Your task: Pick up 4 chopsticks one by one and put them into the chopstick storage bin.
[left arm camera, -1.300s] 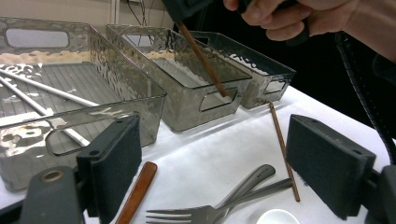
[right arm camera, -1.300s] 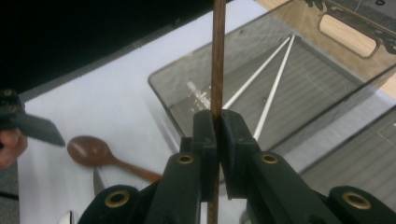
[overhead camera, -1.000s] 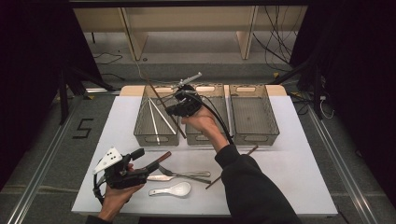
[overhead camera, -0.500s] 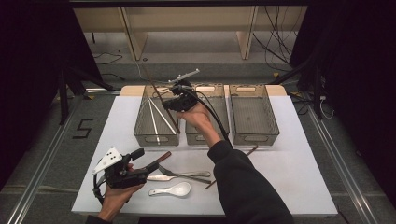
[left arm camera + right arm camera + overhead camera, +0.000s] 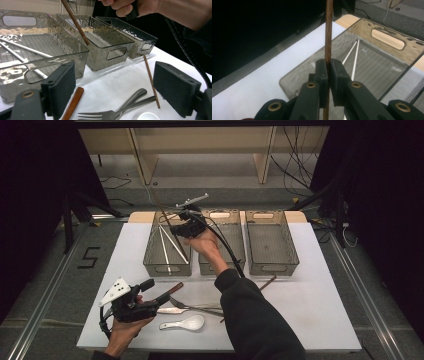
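- Nearest you, your left gripper (image 5: 162, 296) rests low over the front edge of the white table (image 5: 320, 310), jaws spread wide with nothing between them; in the left gripper view, bare table shows through the gap.
- Just ahead of those jaws lie a fork (image 5: 110, 113), a second metal utensil handle (image 5: 132, 96) crossing it, and a brown wooden handle (image 5: 73, 102) by the left jaw. The white spoon (image 5: 184, 323) lies just right of your left hand (image 5: 122, 335).
- A loose brown chopstick (image 5: 150, 79) lies on the table beyond the right jaw, pointing toward the trays; in the high view it (image 5: 265, 283) sits right of your right sleeve.
- Farther out, three clear grey trays stand side by side. The left tray (image 5: 152, 265) holds two pale chopsticks (image 5: 165, 245); the middle tray (image 5: 235, 265) and right tray (image 5: 290, 265) look bare.
- Your right gripper (image 5: 179, 225) is held up over the left tray's far half, jaws closed on a brown chopstick (image 5: 328, 30).
- In the right gripper view, the pads (image 5: 322, 72) pinch that stick on both sides; it runs up past the tips and down between the jaws.
- In the left gripper view, the held stick (image 5: 75, 22) slants down, its lower end near the wall shared by the left and middle trays; whether it touches cannot be told.
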Available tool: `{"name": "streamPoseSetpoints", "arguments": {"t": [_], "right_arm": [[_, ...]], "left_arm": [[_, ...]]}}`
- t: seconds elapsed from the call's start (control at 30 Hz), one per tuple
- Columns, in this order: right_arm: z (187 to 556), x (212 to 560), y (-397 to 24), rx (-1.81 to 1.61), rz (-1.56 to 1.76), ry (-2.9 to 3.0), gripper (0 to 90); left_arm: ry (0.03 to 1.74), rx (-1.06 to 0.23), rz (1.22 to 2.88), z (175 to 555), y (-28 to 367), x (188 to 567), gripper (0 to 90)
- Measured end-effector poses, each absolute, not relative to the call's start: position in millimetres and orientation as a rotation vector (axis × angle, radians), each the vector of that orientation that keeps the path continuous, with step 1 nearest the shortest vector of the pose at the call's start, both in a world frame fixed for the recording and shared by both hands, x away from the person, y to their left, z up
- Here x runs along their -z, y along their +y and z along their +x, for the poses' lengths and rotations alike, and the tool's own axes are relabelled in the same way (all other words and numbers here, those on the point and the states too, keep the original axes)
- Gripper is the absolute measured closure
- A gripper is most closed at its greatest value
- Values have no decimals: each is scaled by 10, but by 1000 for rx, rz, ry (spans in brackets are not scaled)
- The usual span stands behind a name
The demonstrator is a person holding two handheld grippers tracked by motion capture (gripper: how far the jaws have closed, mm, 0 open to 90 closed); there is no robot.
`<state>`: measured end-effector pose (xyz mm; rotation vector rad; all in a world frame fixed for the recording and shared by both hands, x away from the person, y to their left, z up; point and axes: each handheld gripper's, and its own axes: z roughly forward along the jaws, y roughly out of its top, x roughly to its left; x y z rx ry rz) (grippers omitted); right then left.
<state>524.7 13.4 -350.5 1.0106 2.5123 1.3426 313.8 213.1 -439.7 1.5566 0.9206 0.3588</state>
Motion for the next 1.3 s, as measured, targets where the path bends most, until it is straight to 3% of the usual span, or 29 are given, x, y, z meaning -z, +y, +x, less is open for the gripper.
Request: {"name": "streamPoseSetpoints", "arguments": {"t": [1.3], "right_arm": [[5324,3842,223,-1216,1128,2551,834]], "left_arm": [[917,-356,1561,3134,2136,4393,180]]}}
